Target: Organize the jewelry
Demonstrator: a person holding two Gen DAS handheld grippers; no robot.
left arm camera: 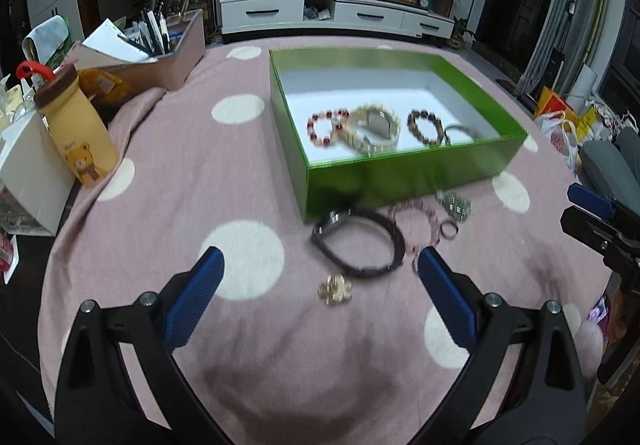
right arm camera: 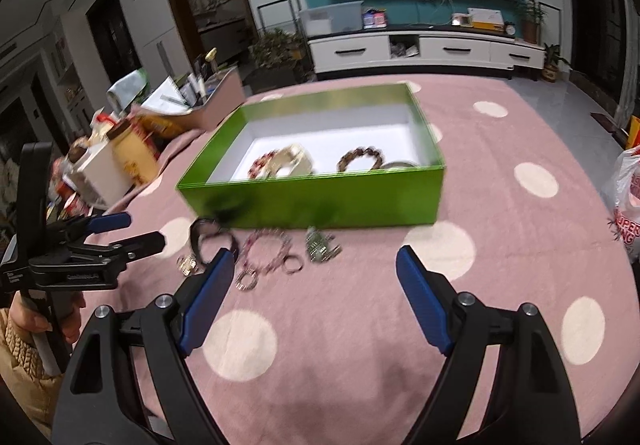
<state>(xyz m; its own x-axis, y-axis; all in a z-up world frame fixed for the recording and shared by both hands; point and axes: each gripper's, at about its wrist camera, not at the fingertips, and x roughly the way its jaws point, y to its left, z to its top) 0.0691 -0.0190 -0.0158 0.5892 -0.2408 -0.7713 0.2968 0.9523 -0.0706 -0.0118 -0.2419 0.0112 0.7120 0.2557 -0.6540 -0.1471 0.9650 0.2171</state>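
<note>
A green box (left arm camera: 400, 181) (right arm camera: 320, 201) sits on the pink dotted cloth and holds a red bead bracelet (left arm camera: 324, 127), a cream watch (left arm camera: 374, 127), a brown bead bracelet (left arm camera: 426, 125) and a silver ring-shaped piece (left arm camera: 460, 131). In front of it lie a dark band bracelet (left arm camera: 358, 243) (right arm camera: 212, 239), a pink bead bracelet (left arm camera: 416, 223) (right arm camera: 266, 251), a small dark ring (left arm camera: 449, 230) (right arm camera: 293, 264), a green-silver piece (left arm camera: 456, 204) (right arm camera: 320, 247) and a gold brooch (left arm camera: 335, 289) (right arm camera: 187, 265). My left gripper (left arm camera: 320, 269) is open, just short of the brooch. My right gripper (right arm camera: 316, 265) is open and empty, near the loose pieces.
A yellow bear bottle (left arm camera: 76, 129), a white box (left arm camera: 28, 181) and a pink organizer with pens (left arm camera: 168, 45) stand at the table's left. A small sparkly ring (right arm camera: 247, 280) lies by my right gripper's left finger. Bags (right arm camera: 628, 201) sit off the right edge.
</note>
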